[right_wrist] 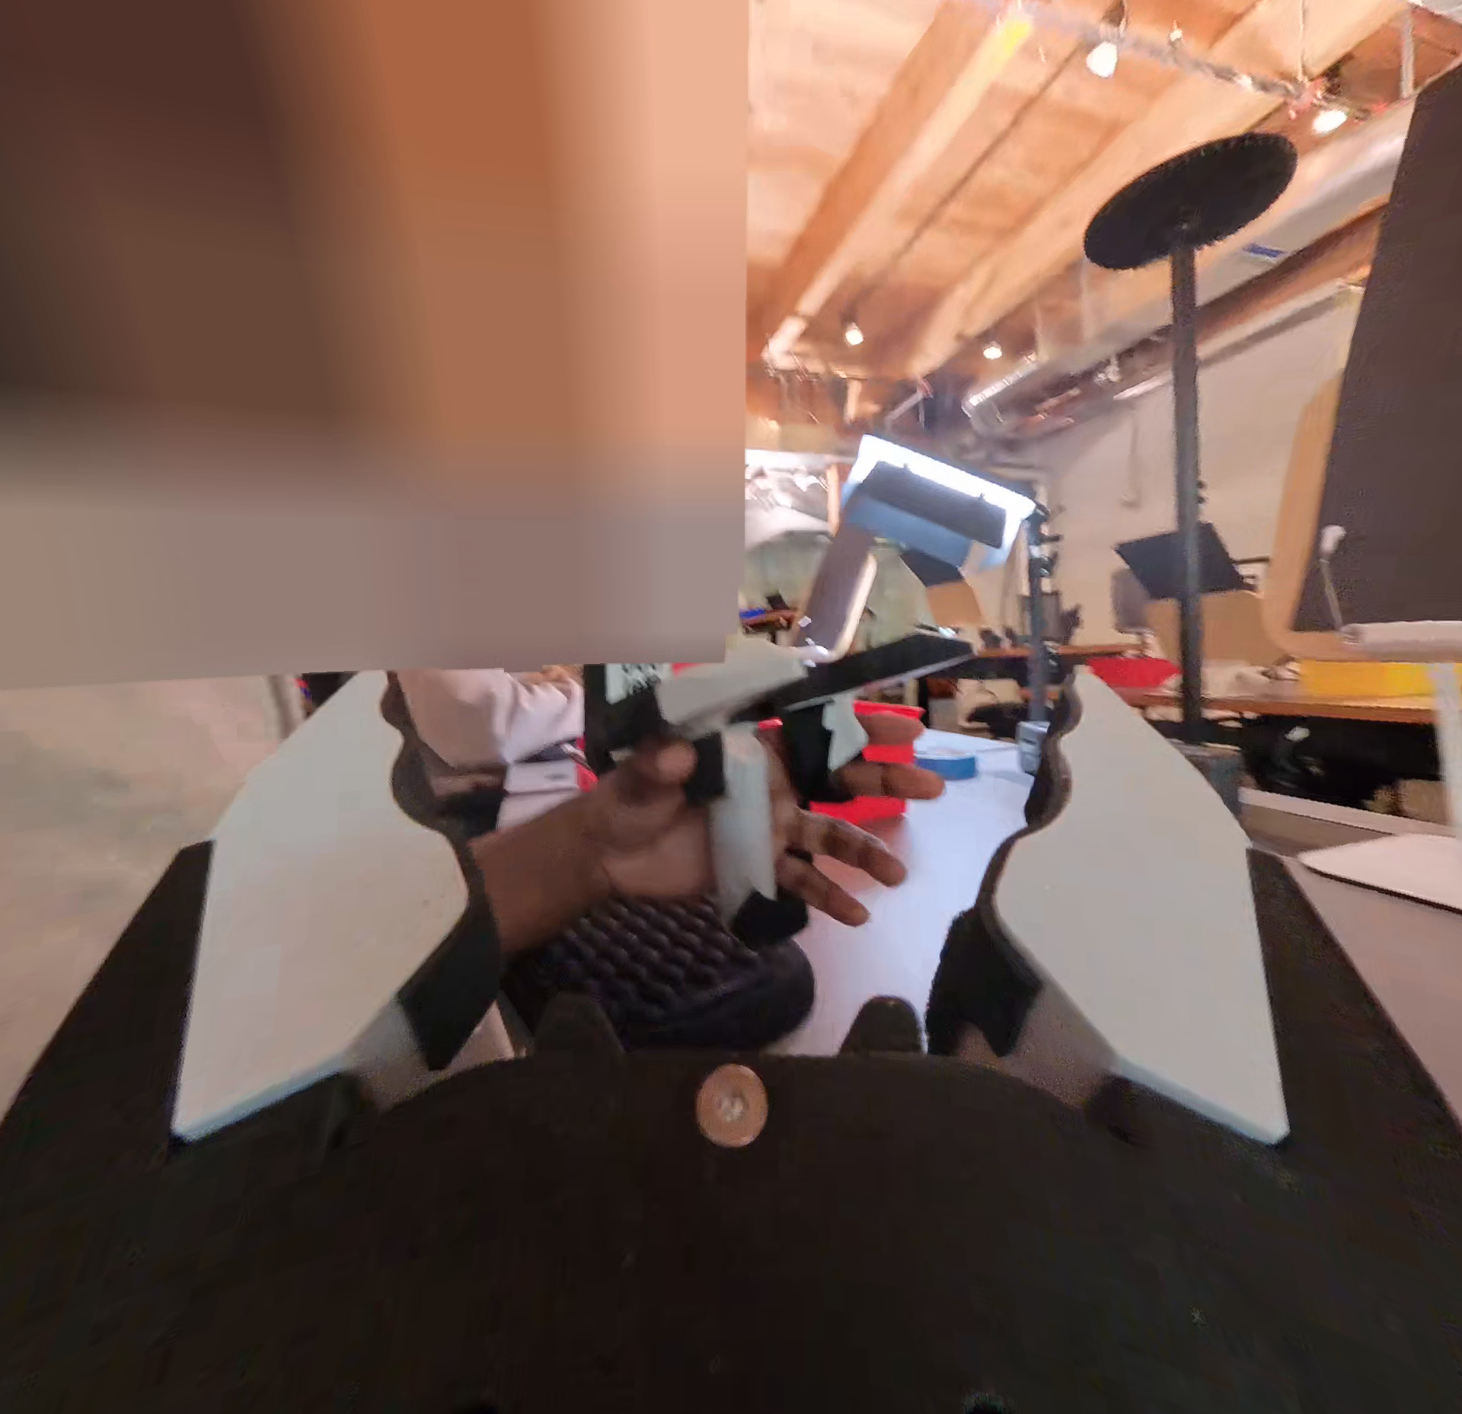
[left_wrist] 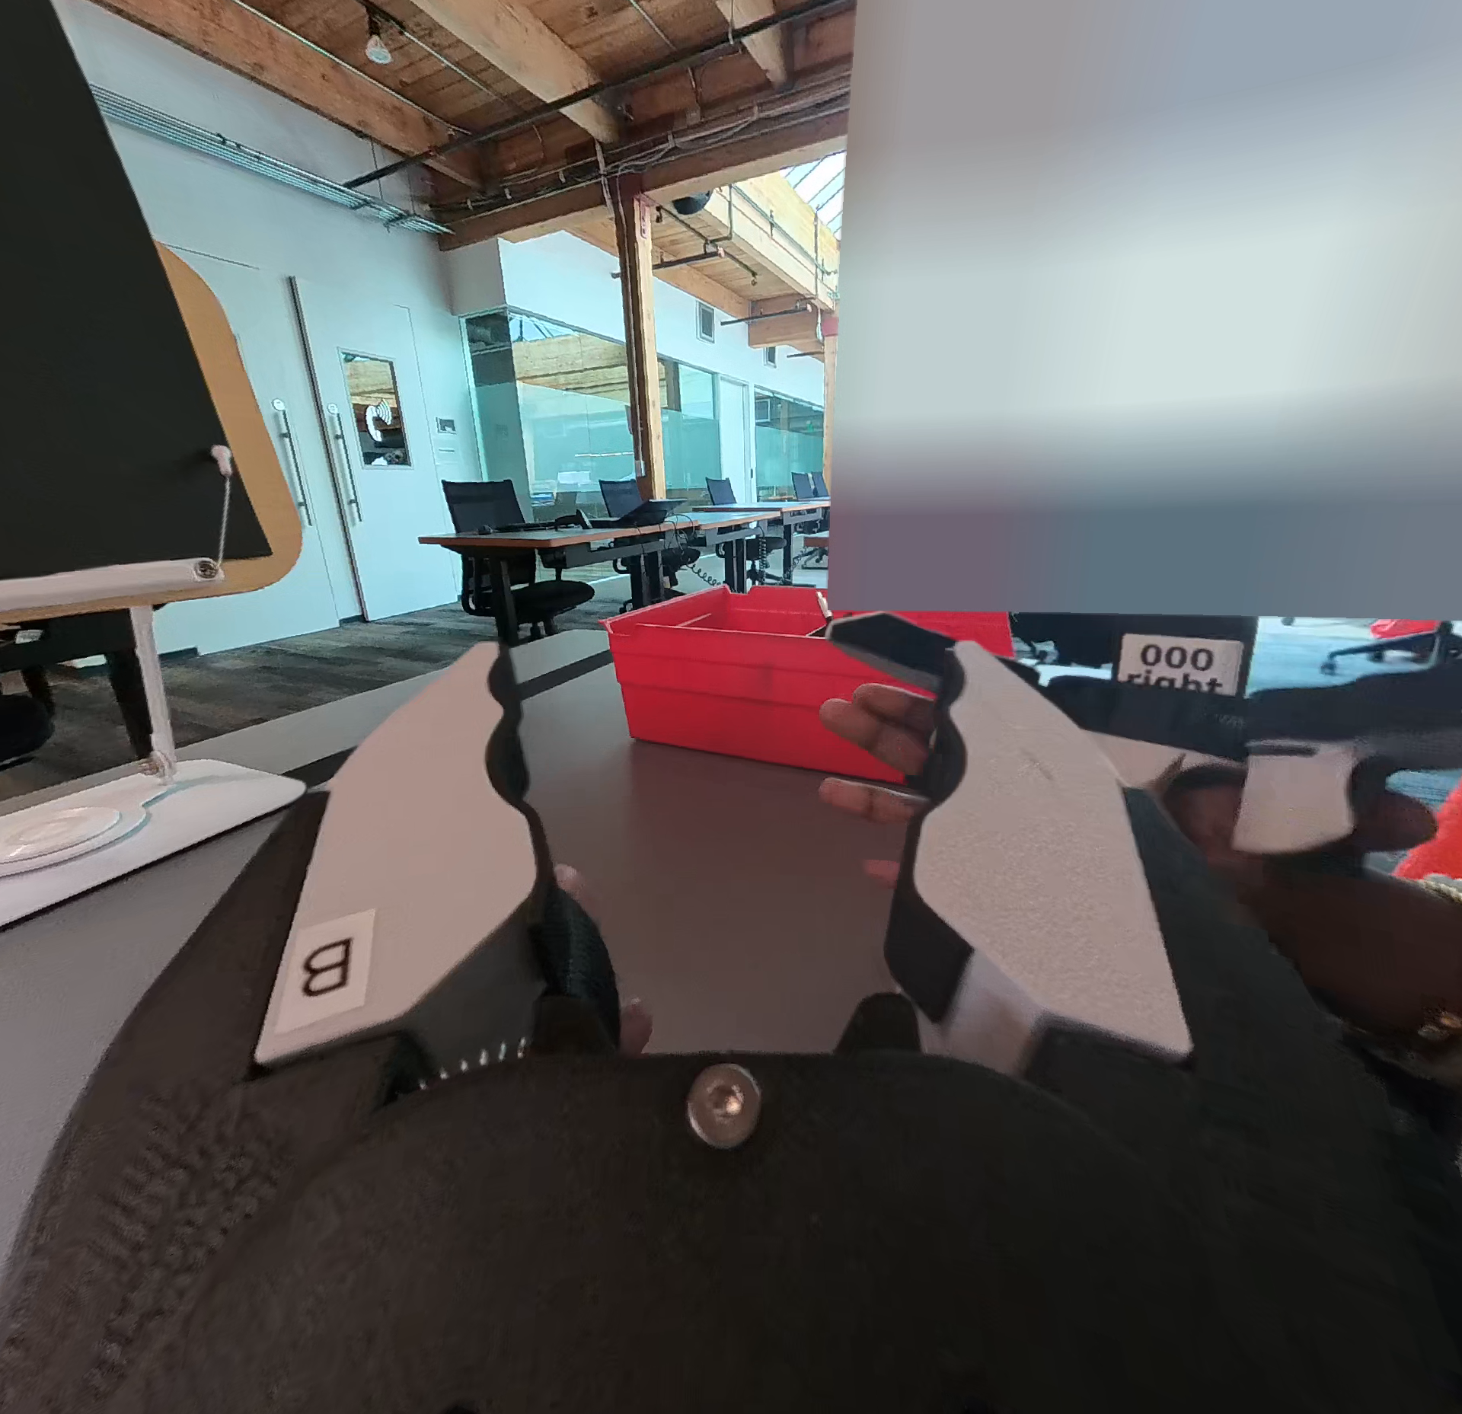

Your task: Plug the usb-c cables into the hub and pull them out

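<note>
No hub or USB-C cable shows in either view. My left gripper is open and empty, raised over the dark table and aimed toward a red bin. A hand holds the right gripper at the right edge of the left wrist view. My right gripper is open and empty, tilted upward. Between its fingers it sees the left gripper held by a hand over a white tabletop.
A white stand base and a black board stand at the left of the table. A blue tape roll lies on the white tabletop. A black pole with a disc top stands at the right. Desks and chairs are far behind.
</note>
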A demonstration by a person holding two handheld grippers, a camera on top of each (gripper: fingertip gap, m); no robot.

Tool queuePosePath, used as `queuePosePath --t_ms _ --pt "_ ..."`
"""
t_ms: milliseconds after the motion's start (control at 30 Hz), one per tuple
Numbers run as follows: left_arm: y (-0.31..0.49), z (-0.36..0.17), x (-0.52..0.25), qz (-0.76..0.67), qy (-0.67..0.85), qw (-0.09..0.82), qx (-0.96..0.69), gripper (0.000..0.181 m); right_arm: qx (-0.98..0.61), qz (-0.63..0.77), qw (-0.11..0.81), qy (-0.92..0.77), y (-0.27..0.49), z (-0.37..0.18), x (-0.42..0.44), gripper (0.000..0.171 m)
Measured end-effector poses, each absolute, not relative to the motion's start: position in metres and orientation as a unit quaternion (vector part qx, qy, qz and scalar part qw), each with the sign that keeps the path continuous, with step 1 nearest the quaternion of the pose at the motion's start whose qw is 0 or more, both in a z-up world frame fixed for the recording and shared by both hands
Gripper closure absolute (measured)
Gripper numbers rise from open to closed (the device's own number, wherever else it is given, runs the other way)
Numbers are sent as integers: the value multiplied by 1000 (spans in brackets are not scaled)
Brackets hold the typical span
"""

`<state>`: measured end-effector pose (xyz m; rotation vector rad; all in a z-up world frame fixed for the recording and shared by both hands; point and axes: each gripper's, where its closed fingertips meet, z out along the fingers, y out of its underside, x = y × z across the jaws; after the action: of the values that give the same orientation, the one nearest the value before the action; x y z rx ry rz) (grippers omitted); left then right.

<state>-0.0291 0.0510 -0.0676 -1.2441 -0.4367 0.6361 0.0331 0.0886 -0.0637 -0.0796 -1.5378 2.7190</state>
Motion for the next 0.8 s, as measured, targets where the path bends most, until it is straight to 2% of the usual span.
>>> queuePosePath --t_ms 100,267,400,467,533,600,700,800 --pt "40 -57 -16 299 -193 738 -573 61 -41 858 52 -509 84 -68 27 26" --pt "-3 -14 24 379 -162 704 -579 58 -65 858 98 -500 90 -66 14 26" --pt "-84 24 53 512 -201 619 -560 57 -69 845 158 -506 89 -67 11 26" --pt "-137 32 66 572 -253 557 -546 61 -79 831 222 -503 94 -66 3 29" --pt "-189 23 78 615 -298 474 -555 67 -91 808 302 -497 104 -65 -7 48" --pt "-229 -3 85 609 -343 400 -592 67 -109 816 313 -475 113 -59 -8 55" --pt "-276 -55 79 530 -436 357 -634 76 -169 822 287 -461 124 -62 -24 53" --pt "-323 -97 71 492 -479 247 -684 97 -180 820 285 -463 125 -64 -28 52"
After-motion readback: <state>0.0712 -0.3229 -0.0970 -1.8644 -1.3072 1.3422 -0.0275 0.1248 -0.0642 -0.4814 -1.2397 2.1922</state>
